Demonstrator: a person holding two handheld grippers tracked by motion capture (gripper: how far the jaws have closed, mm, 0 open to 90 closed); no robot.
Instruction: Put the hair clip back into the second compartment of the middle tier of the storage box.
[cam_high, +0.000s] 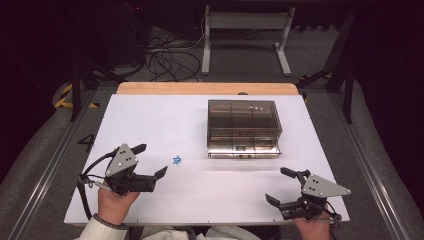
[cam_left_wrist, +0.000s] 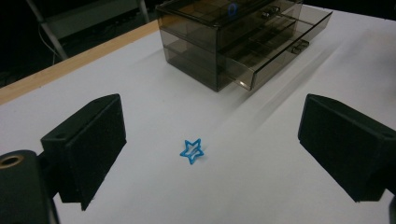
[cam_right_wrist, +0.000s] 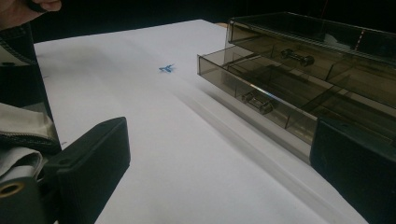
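Near the table's left-centre lies a small blue star (cam_left_wrist: 192, 150), just right of the left gripper (cam_high: 151, 160), jaws spread wide; the right gripper (cam_high: 276, 184) waits apart too. Likely it belongs in the smoky drawer box (cam_high: 244, 128)'s slightly open bottom drawer: centre the jaws, descend, pinch gently

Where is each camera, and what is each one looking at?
High view: sits above the person's side of the table, looking forward and down at the white board, the drawer box and both hands with the left gripper and right gripper.
Left gripper view: rides the left gripper, looking between its open jaws at the blue star.
Right gripper view: rides the right gripper, looking along its open jaws toward the box's open drawer; a sleeve shows.
All three share the star and box.
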